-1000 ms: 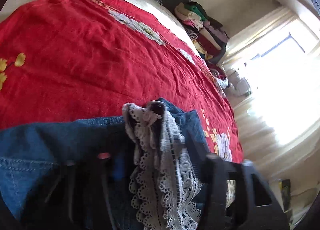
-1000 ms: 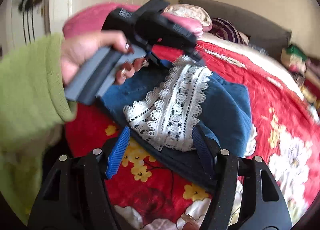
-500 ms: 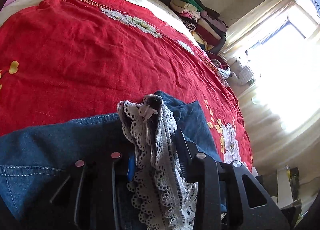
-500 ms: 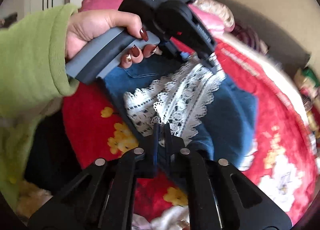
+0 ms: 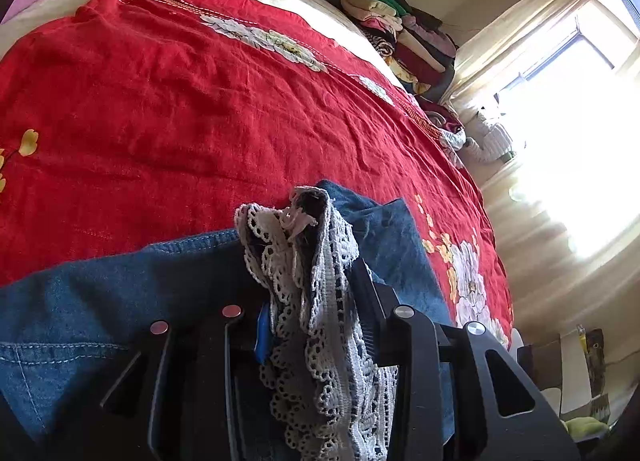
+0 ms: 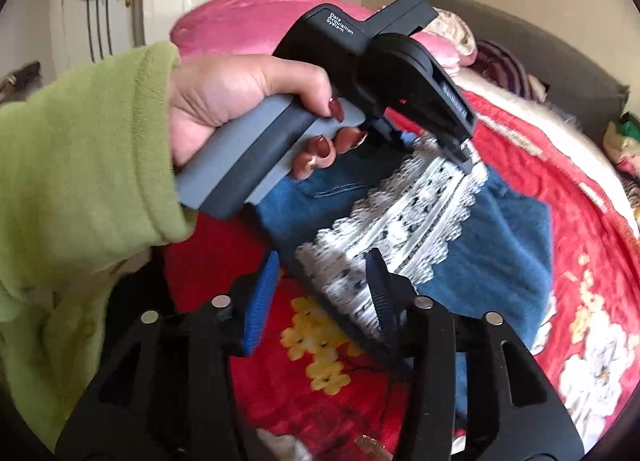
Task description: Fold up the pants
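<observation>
The blue denim pants [image 5: 100, 301] with a white lace hem [image 5: 320, 341] lie on the red floral bedspread [image 5: 180, 101]. The left gripper [image 5: 312, 325] is clamped on the bunched lace. The right gripper [image 6: 320, 297] hovers near, jaws apart around the lace's near edge.

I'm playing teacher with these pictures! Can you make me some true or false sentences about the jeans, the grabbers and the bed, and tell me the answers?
1. The left gripper pinches the lace trim of the jeans. True.
2. The right gripper is squeezed shut on the jeans. False: its fingers are spread open and hold nothing.
3. The bedspread is red with flowers. True.
4. The jeans are green. False: they are blue denim with white lace.
5. The hand holding the left gripper wears a green sleeve. True.
6. The room has no window. False: a bright window shows past the bed.
</observation>
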Demonstrator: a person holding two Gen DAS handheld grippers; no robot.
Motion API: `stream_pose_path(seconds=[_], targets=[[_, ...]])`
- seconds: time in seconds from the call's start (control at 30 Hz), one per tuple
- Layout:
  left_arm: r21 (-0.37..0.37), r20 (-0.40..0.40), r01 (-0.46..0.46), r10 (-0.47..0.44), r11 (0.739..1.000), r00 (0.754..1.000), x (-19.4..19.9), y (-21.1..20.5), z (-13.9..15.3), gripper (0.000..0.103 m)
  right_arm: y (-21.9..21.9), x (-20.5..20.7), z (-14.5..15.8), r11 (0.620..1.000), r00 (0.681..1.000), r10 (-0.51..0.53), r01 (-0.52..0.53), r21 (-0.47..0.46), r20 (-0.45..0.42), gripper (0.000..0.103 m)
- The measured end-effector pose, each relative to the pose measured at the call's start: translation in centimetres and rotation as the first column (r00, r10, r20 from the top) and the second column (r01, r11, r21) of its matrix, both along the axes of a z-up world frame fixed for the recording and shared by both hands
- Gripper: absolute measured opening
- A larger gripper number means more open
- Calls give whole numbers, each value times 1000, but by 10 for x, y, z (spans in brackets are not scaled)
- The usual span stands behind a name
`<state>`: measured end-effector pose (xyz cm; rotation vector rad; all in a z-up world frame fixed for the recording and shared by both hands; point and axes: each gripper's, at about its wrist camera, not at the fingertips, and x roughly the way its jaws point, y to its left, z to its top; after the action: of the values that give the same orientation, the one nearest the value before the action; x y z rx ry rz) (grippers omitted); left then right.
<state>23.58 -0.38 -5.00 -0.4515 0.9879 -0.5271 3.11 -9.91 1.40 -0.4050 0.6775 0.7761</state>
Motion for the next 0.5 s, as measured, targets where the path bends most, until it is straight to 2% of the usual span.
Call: stream_pose_path(seconds=[0.07, 0.1, 0.13, 0.17, 0.2, 0.3, 0.37, 0.43, 0.5], targets=[[8, 5, -2, 2, 1000, 1000, 1, -2, 0, 31, 7, 6, -5, 999, 1000, -14, 15, -39, 11, 38], [9, 5, 0, 0, 1000, 1000, 1, -4, 0, 20, 12, 11, -11, 998, 1000, -7, 7, -58, -6, 35], [9, 3, 4, -5, 1000, 1000, 1, -5, 0, 16, 15, 15, -17, 997, 1000, -6, 4, -75, -25, 19], [11, 7, 9, -9, 1000, 1000, 0, -6, 2, 15, 16, 18, -20, 998, 998, -3, -1, -68, -60, 18], [22, 27, 15, -16, 1000, 1000, -3, -7, 7, 14, 13, 21, -18, 1000, 995, -12, 9, -29, -102, 13], [21, 90, 16, -18, 1000, 996, -11, -4, 20, 14, 0, 27, -5, 996, 986, -16, 31, 89, -165, 13], [35, 76, 1, -4, 999, 997, -8, -1, 14, 15, 3, 27, -10, 998, 987, -9, 19, 67, -158, 17], [59, 44, -16, 13, 998, 999, -3, 0, -2, 16, 9, 23, -21, 999, 989, 18, -11, 49, -149, 31], [48, 37, -28, 26, 998, 999, -3, 2, -12, 21, 6, 17, -19, 996, 988, 41, -29, 82, -152, 42]])
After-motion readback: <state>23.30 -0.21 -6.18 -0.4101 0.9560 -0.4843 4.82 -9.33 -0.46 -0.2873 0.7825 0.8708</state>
